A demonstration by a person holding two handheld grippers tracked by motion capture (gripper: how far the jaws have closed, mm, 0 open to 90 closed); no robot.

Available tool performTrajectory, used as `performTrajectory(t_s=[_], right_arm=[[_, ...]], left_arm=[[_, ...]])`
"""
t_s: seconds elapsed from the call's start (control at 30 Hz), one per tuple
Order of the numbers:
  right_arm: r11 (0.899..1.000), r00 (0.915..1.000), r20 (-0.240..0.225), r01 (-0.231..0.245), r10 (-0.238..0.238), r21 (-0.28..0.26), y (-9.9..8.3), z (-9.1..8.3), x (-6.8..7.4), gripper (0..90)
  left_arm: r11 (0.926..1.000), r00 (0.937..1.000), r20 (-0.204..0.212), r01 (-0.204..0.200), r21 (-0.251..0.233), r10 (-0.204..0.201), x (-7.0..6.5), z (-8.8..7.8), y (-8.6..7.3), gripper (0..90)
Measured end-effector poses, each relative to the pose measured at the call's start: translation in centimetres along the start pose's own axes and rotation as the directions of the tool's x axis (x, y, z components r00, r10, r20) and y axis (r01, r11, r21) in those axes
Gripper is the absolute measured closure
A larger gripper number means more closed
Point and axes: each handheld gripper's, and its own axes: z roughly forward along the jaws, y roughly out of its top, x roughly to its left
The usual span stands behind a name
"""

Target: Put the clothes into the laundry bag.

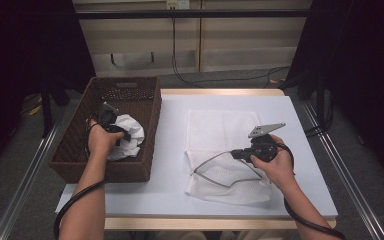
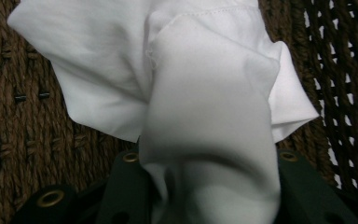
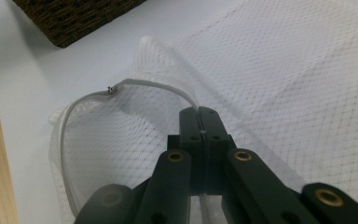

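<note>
While my left claw [image 2: 209,196] pinches a white cloth [image 2: 177,79] down in the basket [image 1: 80,125] and my right claw [image 3: 199,122] clamps the mesh bag's [image 3: 284,79] rim open on the table [image 1: 170,150], a thin pinch could drop the cloth mid-lift.

The high view looks forward and down from above the person's side onto the white-topped counter [image 1: 170,150], taking in the dark woven wicker basket [image 1: 75,145] at its left end. The left gripper view rides close inside that basket, facing a crumpled white cloth [image 2: 177,70] also seen from above. The right gripper view sits low and near, facing along the white mesh laundry bag [image 3: 279,70] right of the basket, which the high view shares.
</note>
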Motion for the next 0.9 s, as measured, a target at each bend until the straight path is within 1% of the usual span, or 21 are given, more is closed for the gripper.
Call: performTrajectory(t_s=[0.03,0.07,0.1,0.13,0.17,0.2,0.23,0.27,0.3,0.37,0.43,0.47,0.53,0.57,0.6,0.63,0.67,0.73,0.83,0.9], right_arm=[[1.0,1.0,-0.002,0.002,-0.002,0.003,0.0,0.0,0.0,90.0],[1.0,1.0,-0.002,0.002,-0.002,0.002,0.1,-0.1,0.0,90.0],[1.0,1.0,-0.002,0.003,-0.003,0.001,0.1,-0.1,0.0,90.0],[1.0,1.0,-0.005,0.002,-0.002,0.0,0.1,-0.1,0.0,90.0],[1.0,1.0,-0.004,-0.001,0.001,-0.001,0.1,-0.1,0.0,90.0],[1.0,1.0,0.005,-0.005,0.005,0.0,0.1,-0.1,0.0,90.0],[1.0,1.0,0.001,-0.005,0.005,-0.007,0.1,-0.1,0.0,90.0],[1.0,1.0,0.003,-0.007,0.007,-0.005,0.1,-0.1,0.0,90.0],[1.0,1.0,0.003,-0.009,0.009,-0.001,0.2,-0.1,0.0,90.0],[1.0,0.9999,0.001,-0.012,0.012,-0.002,0.2,-0.1,0.0,90.0],[1.0,1.0,0.0,-0.009,0.009,-0.002,0.2,-0.1,0.0,90.0],[1.0,0.9999,0.003,-0.013,0.013,-0.002,0.2,-0.2,0.0,90.0],[1.0,0.9998,0.003,-0.021,0.021,-0.005,0.3,-0.2,0.0,90.0],[1.0,0.9998,0.002,-0.019,0.019,-0.009,0.3,-0.2,0.0,90.0],[1.0,0.9998,0.008,-0.017,0.017,-0.007,0.3,-0.3,0.0,90.0],[1.0,0.9999,0.005,-0.014,0.014,-0.009,0.3,-0.3,0.0,90.0],[1.0,0.9999,0.004,-0.014,0.014,-0.01,0.3,-0.3,0.0,90.0],[1.0,0.9998,0.008,-0.019,0.019,-0.002,0.3,-0.3,0.1,90.0],[1.0,0.9998,0.004,-0.02,0.02,-0.005,0.3,-0.4,0.1,90.0],[1.0,0.9998,0.003,-0.019,0.019,-0.006,0.3,-0.4,0.1,90.0]], left_arm=[[0.9999,0.9998,0.013,0.014,0.003,-0.014,-0.1,-0.1,0.0,64.6],[0.9999,0.9998,0.022,0.002,0.011,-0.002,-0.1,-0.4,0.0,64.8],[0.9999,0.9996,0.026,0.009,0.006,-0.009,0.0,-0.6,-0.1,65.0],[0.9997,0.9992,0.032,0.025,0.006,-0.025,0.0,-0.9,-0.1,65.0],[0.9997,0.9992,0.037,0.017,0.017,-0.018,0.1,-1.2,0.0,65.0],[0.9997,0.9988,0.043,0.022,0.007,-0.022,0.1,-1.6,0.0,65.0],[0.9996,0.9981,0.054,0.029,0.003,-0.029,0.1,-2.0,0.0,65.0],[0.9997,0.9984,0.051,0.023,-0.007,-0.022,0.1,-2.5,0.1,65.0],[0.9993,0.9979,0.054,0.036,-0.011,-0.035,-0.1,-2.9,0.2,65.0],[0.9998,0.9981,0.06,0.017,-0.014,-0.016,-0.3,-3.9,0.4,65.0],[0.9993,0.9971,0.072,0.026,-0.028,-0.024,-0.7,-4.9,0.7,65.0],[0.9993,0.997,0.076,0.018,-0.034,-0.015,-0.9,-5.5,0.9,65.0],[0.9988,0.9963,0.084,0.02,-0.045,-0.016,-1.2,-6.5,1.1,65.0],[0.9984,0.9954,0.093,0.03,-0.048,-0.026,-1.4,-6.9,1.2,65.0],[0.9982,0.9952,0.096,0.025,-0.054,-0.02,-1.5,-7.3,1.3,65.0],[0.998,0.9944,0.104,0.028,-0.057,-0.022,-1.7,-7.7,1.4,65.0],[0.9977,0.9942,0.106,0.021,-0.064,-0.015,-1.8,-8.0,1.5,65.0],[0.9978,0.9917,0.125,0.038,-0.054,-0.031,-2.0,-8.6,1.7,65.0],[0.9979,0.993,0.117,0.022,-0.061,-0.014,-2.1,-9.3,2.0,65.0],[0.9975,0.9921,0.124,0.027,-0.065,-0.019,-2.4,-9.7,2.1,65.0]])
